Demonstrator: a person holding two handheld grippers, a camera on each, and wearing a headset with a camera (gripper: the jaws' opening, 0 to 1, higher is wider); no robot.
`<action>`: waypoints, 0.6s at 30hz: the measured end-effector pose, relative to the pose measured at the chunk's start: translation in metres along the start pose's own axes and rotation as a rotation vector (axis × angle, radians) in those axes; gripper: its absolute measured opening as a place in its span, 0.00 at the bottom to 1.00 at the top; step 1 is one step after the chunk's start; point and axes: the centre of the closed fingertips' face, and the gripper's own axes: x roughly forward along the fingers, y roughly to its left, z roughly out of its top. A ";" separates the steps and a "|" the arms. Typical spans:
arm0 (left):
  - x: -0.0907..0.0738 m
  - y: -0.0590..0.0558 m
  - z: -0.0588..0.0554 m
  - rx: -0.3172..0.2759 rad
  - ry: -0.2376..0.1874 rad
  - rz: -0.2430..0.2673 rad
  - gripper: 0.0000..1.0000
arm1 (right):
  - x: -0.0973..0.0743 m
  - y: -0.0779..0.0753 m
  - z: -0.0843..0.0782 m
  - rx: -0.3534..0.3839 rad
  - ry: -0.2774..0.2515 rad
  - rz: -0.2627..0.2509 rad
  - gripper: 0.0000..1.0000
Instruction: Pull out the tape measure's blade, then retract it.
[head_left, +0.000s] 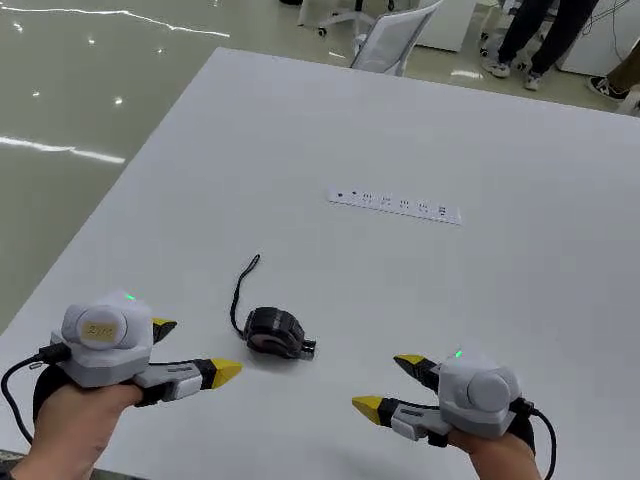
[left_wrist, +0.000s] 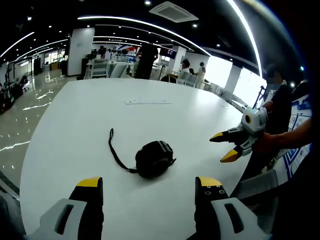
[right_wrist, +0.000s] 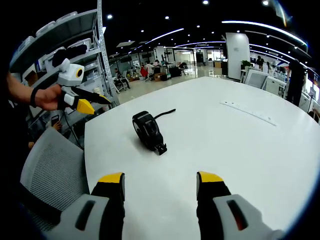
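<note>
A black tape measure (head_left: 275, 333) lies on the white table (head_left: 420, 140), its blade pulled in and its black wrist cord (head_left: 241, 288) trailing toward the far side. My left gripper (head_left: 196, 350) stands open just left of it, yellow tips apart, nothing held. My right gripper (head_left: 388, 383) stands open to the right of it, a short way off. From the left gripper view the tape measure (left_wrist: 154, 158) sits ahead between the jaws, with the right gripper (left_wrist: 225, 146) beyond. In the right gripper view the tape measure (right_wrist: 147, 128) lies ahead and the left gripper (right_wrist: 92, 103) hovers at left.
A white strip with small markings (head_left: 394, 206) lies flat farther back on the table. A white mesh chair (head_left: 392, 40) stands at the far edge, and people's legs (head_left: 540, 35) stand behind it. A grey mesh chair (right_wrist: 55, 170) sits at the near table edge.
</note>
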 end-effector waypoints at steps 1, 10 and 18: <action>0.000 0.000 0.000 0.001 0.000 -0.001 0.72 | 0.000 -0.001 -0.001 0.001 0.000 -0.002 0.59; -0.003 -0.002 0.002 0.016 -0.010 -0.001 0.74 | -0.005 -0.002 -0.001 -0.001 -0.006 -0.017 0.62; -0.006 0.003 0.002 0.011 -0.021 0.011 0.74 | -0.008 -0.001 -0.001 0.001 -0.009 -0.021 0.62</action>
